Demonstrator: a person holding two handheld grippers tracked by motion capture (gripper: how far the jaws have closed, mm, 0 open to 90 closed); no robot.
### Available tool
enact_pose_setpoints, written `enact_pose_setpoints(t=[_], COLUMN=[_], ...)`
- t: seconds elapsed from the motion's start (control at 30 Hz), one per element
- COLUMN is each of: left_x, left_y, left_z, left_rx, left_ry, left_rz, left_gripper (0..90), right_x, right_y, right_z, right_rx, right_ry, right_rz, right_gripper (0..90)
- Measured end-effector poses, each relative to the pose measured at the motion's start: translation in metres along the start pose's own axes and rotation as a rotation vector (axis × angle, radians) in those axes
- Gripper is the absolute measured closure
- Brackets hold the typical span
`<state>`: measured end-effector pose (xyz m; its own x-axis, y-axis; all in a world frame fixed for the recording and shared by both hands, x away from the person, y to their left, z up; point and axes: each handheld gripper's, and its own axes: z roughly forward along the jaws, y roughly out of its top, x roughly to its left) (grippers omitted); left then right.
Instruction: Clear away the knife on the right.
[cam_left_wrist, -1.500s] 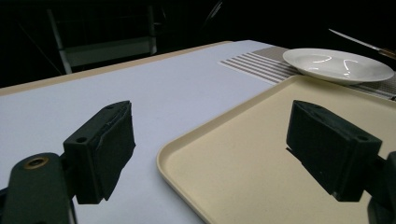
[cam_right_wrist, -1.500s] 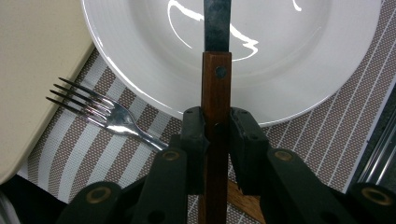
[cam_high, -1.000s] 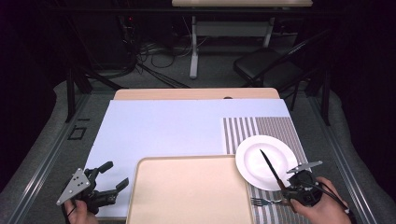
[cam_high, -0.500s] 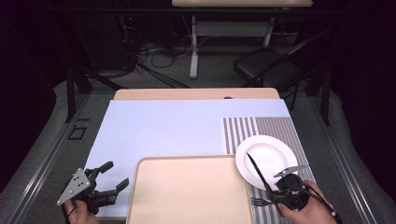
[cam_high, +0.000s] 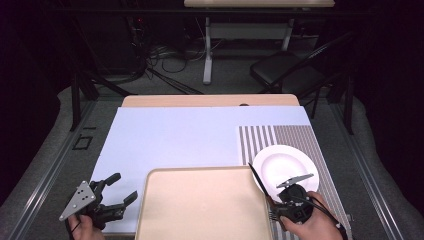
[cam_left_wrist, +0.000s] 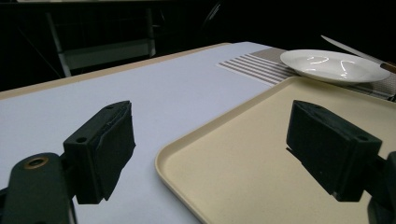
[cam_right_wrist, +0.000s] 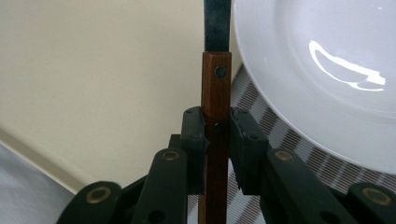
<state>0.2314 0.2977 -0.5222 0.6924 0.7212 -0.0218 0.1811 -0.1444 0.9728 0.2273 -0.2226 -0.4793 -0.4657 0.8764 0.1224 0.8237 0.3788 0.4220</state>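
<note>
Since the earlier frame, right gripper (cam_high: 280, 202) had carried the knife (cam_right_wrist: 216, 84) leftward off the white plate (cam_high: 285, 167), blade now over the beige tray's (cam_high: 200, 205) edge. Jaws clamped its riveted wooden handle, presumably for transfer. Left gripper (cam_high: 120, 189) rested with jaws apart, empty, beside the smooth tray.

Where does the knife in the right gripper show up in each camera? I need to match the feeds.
High view: knife at lower right, blade slanting up-left between tray and white plate.
Left gripper view: blade at upper right, behind the plate.
Right gripper view: wooden handle centre, clamped in the jaws.
Shared landmark: the white plate.
</note>
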Motion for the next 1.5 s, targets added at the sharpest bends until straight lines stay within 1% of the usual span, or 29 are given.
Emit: enact_pose_setpoints(t=[0.03,0.13,0.17,0.2,0.27,0.3,0.37,0.4,0.43,0.47,0.53,0.6,0.67,0.7,0.73,0.77,0.8,0.87,0.9,0.93,0.97,1.1,1.13,1.17,1.2,1.27,1.37,1.43,1.5], left_x=[0.0,0.0,0.0,0.0,0.0,0.0,0.0,0.0,0.0,0.0,0.0,0.0,0.0,0.0,0.0,0.0,0.0,0.0,0.0,0.0,0.0,0.0,0.0,0.0,0.0,0.0,0.0,0.0,0.0], left_y=[0.0,0.0,0.0,0.0,0.0,0.0,0.0,0.0,0.0,0.0,0.0,0.0,0.0,0.0,0.0,0.0,0.0,0.0,0.0,0.0,0.0,-0.001,-0.001,0.0,0.0,0.0,0.0,0.0,0.0], left_z=[0.0,0.0,0.0,0.0,0.0,0.0,0.0,0.0,0.0,0.001,0.001,0.001,0.001,0.001,0.001,0.001,0.001,0.001,0.001,0.001,0.001,0.002,0.002,0.002,0.002,0.002,0.002,0.002,0.003], left_rx=[0.0,0.0,0.001,-0.001,-0.001,-0.002,-0.001,0.001,0.0,-0.001,0.0,0.0,0.002,0.003,0.003,0.003,0.003,0.003,0.003,0.003,0.004,0.002,0.002,0.005,0.005,0.003,0.007,0.007,0.007], left_ry=[-0.001,-0.004,-0.004,-0.004,-0.003,-0.002,-0.004,-0.002,-0.002,-0.003,-0.004,-0.003,-0.003,-0.003,-0.003,-0.004,-0.004,-0.005,-0.005,-0.005,-0.006,-0.008,-0.008,-0.011,-0.011,-0.008,-0.013,-0.015,-0.019], left_rz=[0.0,0.001,0.002,0.001,0.0,-0.003,-0.004,-0.001,-0.004,-0.005,-0.006,-0.005,-0.004,-0.003,-0.002,-0.002,-0.002,-0.003,-0.003,-0.004,-0.004,-0.005,-0.006,-0.005,-0.005,-0.004,-0.003,-0.003,-0.003], left_gripper=[15.5,15.5,15.4,15.4,15.4,15.4,15.4,15.4,15.4,15.4,15.4,15.4,15.4,15.4,15.4,15.4,15.4,15.4,15.4,15.4,15.4,15.4,15.4,15.5,15.4,15.4,15.4,15.4,15.4], right_x=[0.002,0.009,0.011,0.014,0.017,0.017,0.019,0.019,0.019,0.019,0.021,0.023,0.025,0.025,0.026,0.026,0.025,0.025,0.024,0.023,0.023,0.023,0.023,0.025,0.022,0.02,0.02,0.02,0.02], right_y=[0.0,0.004,0.005,0.005,0.007,0.008,0.007,0.008,0.01,0.01,0.009,0.01,0.01,0.01,0.01,0.011,0.011,0.01,0.01,0.01,0.01,0.011,0.01,0.01,0.009,0.009,0.008,0.008,0.008], right_z=[0.002,0.007,0.009,0.013,0.015,0.017,0.024,0.024,0.024,0.026,0.031,0.033,0.036,0.036,0.037,0.036,0.037,0.039,0.041,0.042,0.043,0.048,0.049,0.05,0.053,0.054,0.057,0.058,0.058], right_rx=[-0.011,0.026,0.023,0.005,0.034,0.039,0.007,0.037,0.088,0.087,0.047,0.054,0.053,0.065,0.068,0.085,0.088,0.097,0.094,0.095,0.095,0.106,0.107,0.11,0.098,0.118,0.126,0.113,0.107], right_ry=[0.01,0.02,0.029,0.034,0.037,0.041,0.051,0.049,0.047,0.05,0.067,0.074,0.073,0.067,0.069,0.066,0.073,0.069,0.073,0.07,0.07,0.077,0.074,0.078,0.078,0.062,0.071,0.075,0.071], right_rz=[0.003,0.001,-0.003,0.002,-0.002,-0.001,0.005,0.003,-0.007,-0.004,0.002,0.011,0.0,-0.005,0.004,0.004,0.005,0.021,0.024,0.012,0.031,0.046,0.037,0.079,0.05,0.042,0.057,0.062,0.054], right_gripper=[76.3,76.4,76.3,76.3,76.3,76.4,76.3,76.3,76.3,76.3,76.4,76.3,76.3,76.3,76.3,76.3,76.3,76.3,76.3,76.3,76.3,76.2,76.2,76.2,76.1,76.0,75.9,75.8,75.6])
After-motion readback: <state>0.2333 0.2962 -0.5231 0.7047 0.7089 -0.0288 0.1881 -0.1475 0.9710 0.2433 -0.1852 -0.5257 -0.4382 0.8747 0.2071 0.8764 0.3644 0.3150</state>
